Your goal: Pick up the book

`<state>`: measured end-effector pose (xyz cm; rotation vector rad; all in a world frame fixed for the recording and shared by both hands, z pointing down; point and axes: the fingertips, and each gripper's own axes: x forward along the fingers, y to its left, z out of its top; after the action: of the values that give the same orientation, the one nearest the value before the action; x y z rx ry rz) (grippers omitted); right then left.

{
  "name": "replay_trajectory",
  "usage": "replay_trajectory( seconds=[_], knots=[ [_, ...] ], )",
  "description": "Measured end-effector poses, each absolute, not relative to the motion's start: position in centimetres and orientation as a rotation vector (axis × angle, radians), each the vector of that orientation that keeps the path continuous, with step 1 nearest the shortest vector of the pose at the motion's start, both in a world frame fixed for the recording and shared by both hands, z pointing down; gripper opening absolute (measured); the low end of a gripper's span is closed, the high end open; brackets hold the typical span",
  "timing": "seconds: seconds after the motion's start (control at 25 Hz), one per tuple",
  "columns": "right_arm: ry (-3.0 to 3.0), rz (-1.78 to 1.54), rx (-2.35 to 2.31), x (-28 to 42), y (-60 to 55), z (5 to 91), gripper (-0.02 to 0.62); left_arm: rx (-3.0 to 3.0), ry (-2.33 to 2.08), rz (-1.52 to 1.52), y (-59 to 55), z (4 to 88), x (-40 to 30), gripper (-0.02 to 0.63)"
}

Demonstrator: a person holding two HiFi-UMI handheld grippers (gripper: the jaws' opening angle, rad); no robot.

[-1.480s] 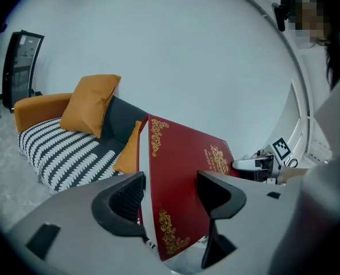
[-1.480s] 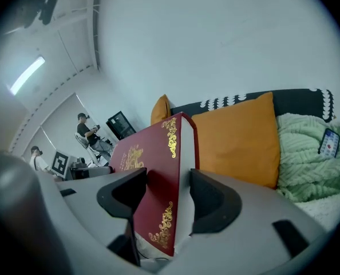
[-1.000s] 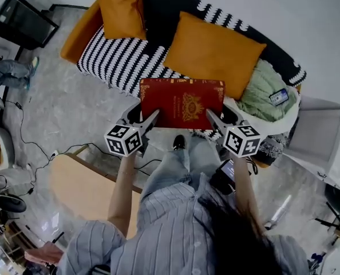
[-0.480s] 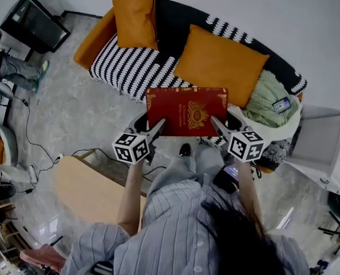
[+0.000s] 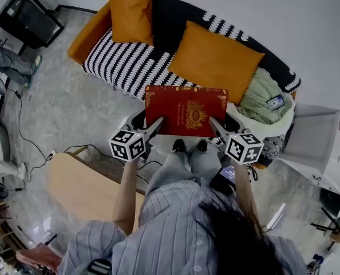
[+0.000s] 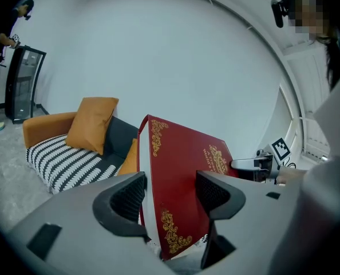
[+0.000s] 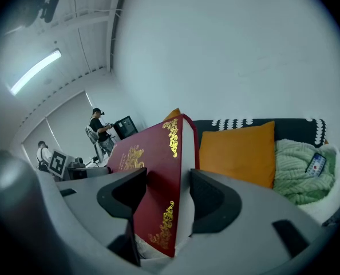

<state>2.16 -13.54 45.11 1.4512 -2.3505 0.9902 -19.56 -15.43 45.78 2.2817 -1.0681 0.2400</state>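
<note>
A thick red book [image 5: 184, 110] with gold ornaments is held flat in the air in front of the sofa, one gripper on each near corner. My left gripper [image 5: 154, 125] is shut on the book's left near corner; in the left gripper view its pads clamp the red cover [image 6: 181, 176] and the page edge. My right gripper [image 5: 214, 124] is shut on the right near corner, and the right gripper view shows the book [image 7: 158, 176] wedged between its pads. Each gripper's marker cube [image 5: 127, 145] faces the head camera.
Behind the book stands a sofa with a black-and-white striped seat [image 5: 130, 67], two orange cushions [image 5: 213, 59] and a green blanket [image 5: 264, 99] with a phone on it. A wooden table [image 5: 84, 191] lies at lower left, a white box [image 5: 316, 139] to the right. Cables cross the floor.
Both grippers lifted the book a little between the earliest frame and now; it stays level in the same two-sided grip. The head view shifted slightly.
</note>
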Motion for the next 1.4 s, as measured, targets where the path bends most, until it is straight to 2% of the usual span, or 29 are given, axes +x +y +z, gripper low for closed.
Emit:
replay_trajectory(
  seconds=[0.56,0.92,1.4],
  knots=[
    [-2.346,1.066,1.550,7.6,-10.9,45.1,0.252,2.350,-0.993,0.303,-14.6,44.5,-14.1,0.282],
    [-2.410,1.019,1.570,12.4,-6.9,43.8,0.252,2.306,-1.053,0.245,-9.2,43.7,-9.6,0.281],
    [-2.504,0.942,1.456,13.6,0.5,43.7,0.249,2.289,-1.160,0.229,-0.1,43.4,-8.5,0.281]
  ],
)
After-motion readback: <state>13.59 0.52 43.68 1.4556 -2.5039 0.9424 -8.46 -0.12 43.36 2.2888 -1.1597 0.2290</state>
